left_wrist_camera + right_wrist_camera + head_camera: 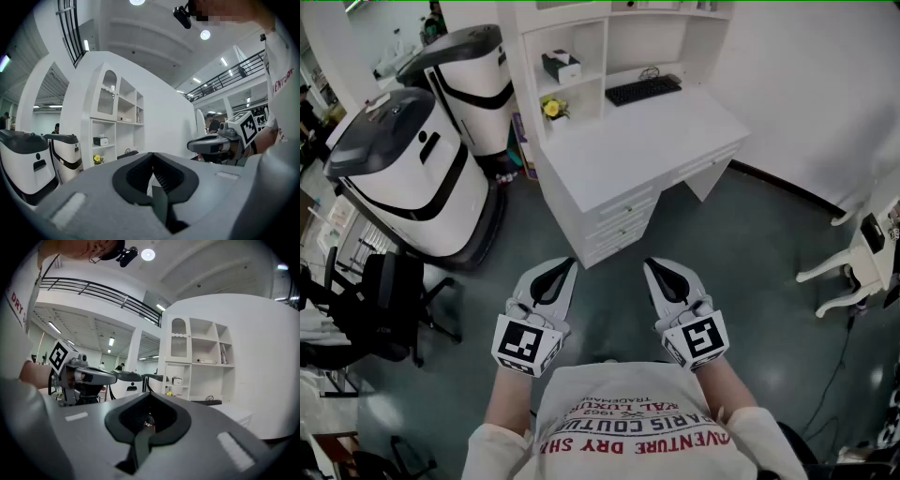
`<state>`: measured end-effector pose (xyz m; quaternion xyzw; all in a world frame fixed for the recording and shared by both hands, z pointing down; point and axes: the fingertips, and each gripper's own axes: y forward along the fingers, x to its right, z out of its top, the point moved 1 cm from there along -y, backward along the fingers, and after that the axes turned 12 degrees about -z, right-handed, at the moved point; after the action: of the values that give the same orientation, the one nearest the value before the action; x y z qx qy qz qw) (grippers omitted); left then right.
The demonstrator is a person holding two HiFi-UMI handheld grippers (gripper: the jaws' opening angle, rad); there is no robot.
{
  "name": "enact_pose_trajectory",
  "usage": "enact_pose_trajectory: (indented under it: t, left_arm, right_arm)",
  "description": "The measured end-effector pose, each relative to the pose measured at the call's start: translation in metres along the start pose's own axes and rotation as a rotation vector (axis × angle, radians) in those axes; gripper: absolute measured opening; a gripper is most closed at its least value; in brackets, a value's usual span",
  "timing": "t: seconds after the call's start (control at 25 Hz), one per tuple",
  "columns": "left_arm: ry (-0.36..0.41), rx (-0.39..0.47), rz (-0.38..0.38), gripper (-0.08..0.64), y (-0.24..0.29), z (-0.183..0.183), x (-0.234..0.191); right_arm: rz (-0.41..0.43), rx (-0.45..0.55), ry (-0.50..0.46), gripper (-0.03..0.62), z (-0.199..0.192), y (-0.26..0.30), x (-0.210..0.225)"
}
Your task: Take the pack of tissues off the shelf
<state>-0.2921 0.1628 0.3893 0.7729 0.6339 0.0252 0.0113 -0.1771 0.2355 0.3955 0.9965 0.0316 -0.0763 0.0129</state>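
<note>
- Grey floor (712, 244) lies open ahead, right up to the table (628, 141) front.
- Two white machines (422, 178) and a black chair (389, 300) crowd the left side.
- Keyboard (643, 90) lies across the table's back, under the shelf (607, 52).

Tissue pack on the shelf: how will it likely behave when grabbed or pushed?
Probably light, since the tissue pack looks small within its cubby. Its boxy, flat-bottomed shape suggests it would slide, not roll; a hard squeeze might dent it.

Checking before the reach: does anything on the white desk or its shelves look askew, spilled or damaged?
Nothing stands out. The pack of tissues sits squarely in its cubby, yellow flowers below it, keyboard flat on the desk.
</note>
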Motion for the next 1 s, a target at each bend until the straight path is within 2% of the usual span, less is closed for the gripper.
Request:
enact_pose_trajectory:
  t: [0.32, 0.6, 0.64, 0.76, 0.8, 0.88, 1.0]
  left_arm:
    - [-0.003, -0.018, -0.001, 0.006, 0.006, -0.008, 0.002]
    - [-0.024, 0.006, 0.003, 0.008, 0.020, -0.008, 0.005]
    - [-0.023, -0.001, 0.014, 0.036, 0.024, -0.011, 0.003]
    - [-0.023, -0.034, 0.053, 0.305, 0.034, -0.019, -0.008]
    - [-0.028, -0.031, 0.069, 0.352, 0.036, -0.019, -0.012]
    - [-0.043, -0.006, 0.105, 0.410, 0.041, -0.017, -0.022]
    - [-0.060, 0.004, 0.152, 0.420, 0.056, -0.018, -0.037]
  right_arm:
    - [-0.016, 0.001, 0.035, 0.000, -0.001, 0.000, 0.009]
    - [-0.047, -0.015, 0.078, 0.002, -0.008, 0.002, 0.025]
    - [-0.052, -0.020, 0.080, 0.002, -0.010, 0.004, 0.028]
    - [-0.055, -0.037, 0.093, 0.002, -0.015, 0.013, 0.035]
    - [-0.053, -0.038, 0.098, 0.002, -0.016, 0.016, 0.038]
    - [-0.047, -0.037, 0.100, 0.002, -0.017, 0.024, 0.046]
    - [-0.037, -0.038, 0.105, 0.002, -0.025, 0.038, 0.064]
